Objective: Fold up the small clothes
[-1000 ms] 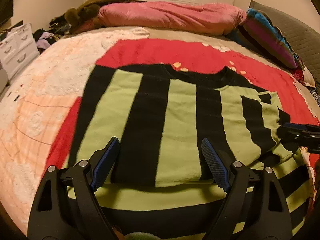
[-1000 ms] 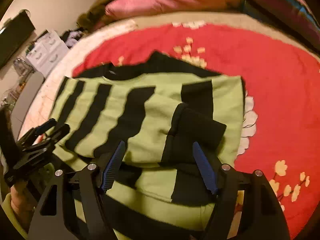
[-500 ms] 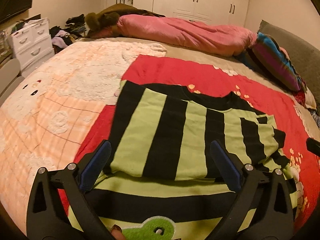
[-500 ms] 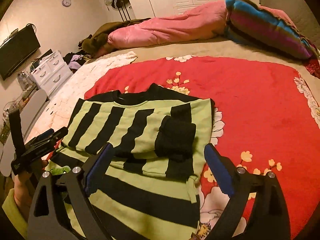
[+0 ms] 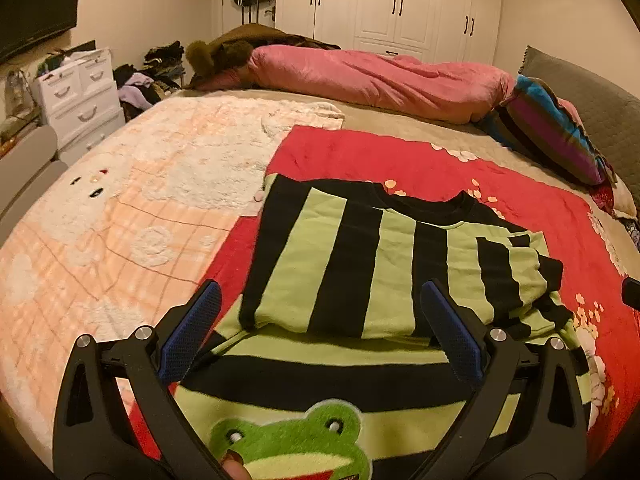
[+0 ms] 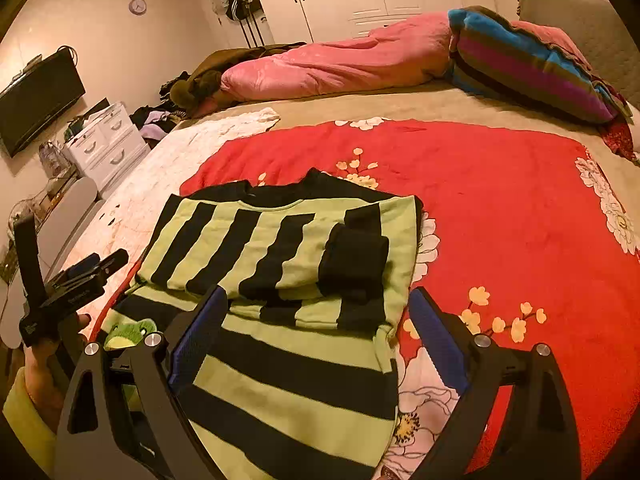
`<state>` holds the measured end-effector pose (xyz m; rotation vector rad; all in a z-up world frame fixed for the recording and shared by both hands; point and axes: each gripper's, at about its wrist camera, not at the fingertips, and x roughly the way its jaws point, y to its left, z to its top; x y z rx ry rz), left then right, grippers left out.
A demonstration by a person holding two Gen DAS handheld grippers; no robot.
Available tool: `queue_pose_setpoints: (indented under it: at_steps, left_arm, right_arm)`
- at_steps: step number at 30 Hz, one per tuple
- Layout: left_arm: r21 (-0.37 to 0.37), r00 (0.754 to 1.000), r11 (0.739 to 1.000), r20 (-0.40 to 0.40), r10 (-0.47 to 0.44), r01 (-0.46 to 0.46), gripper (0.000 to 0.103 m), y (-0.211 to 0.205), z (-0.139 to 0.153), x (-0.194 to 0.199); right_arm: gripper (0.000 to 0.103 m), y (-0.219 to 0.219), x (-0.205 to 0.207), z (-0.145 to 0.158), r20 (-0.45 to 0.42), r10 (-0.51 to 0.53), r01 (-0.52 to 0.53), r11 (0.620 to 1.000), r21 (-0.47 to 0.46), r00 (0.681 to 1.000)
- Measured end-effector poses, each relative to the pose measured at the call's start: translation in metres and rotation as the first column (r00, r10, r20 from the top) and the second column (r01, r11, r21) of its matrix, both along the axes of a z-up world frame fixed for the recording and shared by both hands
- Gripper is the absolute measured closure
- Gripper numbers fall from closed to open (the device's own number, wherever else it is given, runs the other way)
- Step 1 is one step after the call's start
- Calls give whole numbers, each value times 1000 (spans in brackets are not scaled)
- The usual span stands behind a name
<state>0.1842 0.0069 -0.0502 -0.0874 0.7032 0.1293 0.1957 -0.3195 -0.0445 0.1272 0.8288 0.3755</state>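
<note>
Left and right wrist views, sleeves already folded in. The striped sweater [image 5: 384, 280] is lying flat on the red floral blanket [image 6: 500, 208], collar toward 12 o'clock and hem toward 6 o'clock, with both sleeves crossing the chest and the black cuff [image 6: 354, 260] resting on top at about 3 o'clock of the body. The left gripper [image 5: 316, 332] is hovering above the lower chest with its blue pads well apart and nothing between them; the right gripper [image 6: 316, 352] is doing the same over the hem side, fingers spread and empty.

Step in hand, as judged: bringing the hem up to the collar. Each gripper should be descending on a hem corner at 6 o'clock, pinching both layers, then lifting and carrying them toward 12 o'clock at a matched pace so that the fold line is staying straight. The stacked cuff is likely to slide if the cloth is dragged rather than lifted.

Surroundings: the frog patch [image 5: 292, 444] is sitting at 6 o'clock near the hem, adding bulk there. A peach quilt [image 5: 120, 208] is lying at 9 o'clock, a pink duvet [image 5: 376, 76] at 12 o'clock, and a striped pillow [image 6: 532, 60] at 2 o'clock, all well apart from the garment. Nothing is blocking the fold path.
</note>
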Motion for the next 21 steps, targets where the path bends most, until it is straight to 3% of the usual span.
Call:
queue_pose_setpoints:
  at_steps: [21]
  left_arm:
    - [36, 1000, 999, -4, 4, -4, 9, 3, 20, -51]
  right_arm:
    - [12, 5, -51, 11, -7, 65, -65, 998, -11, 998]
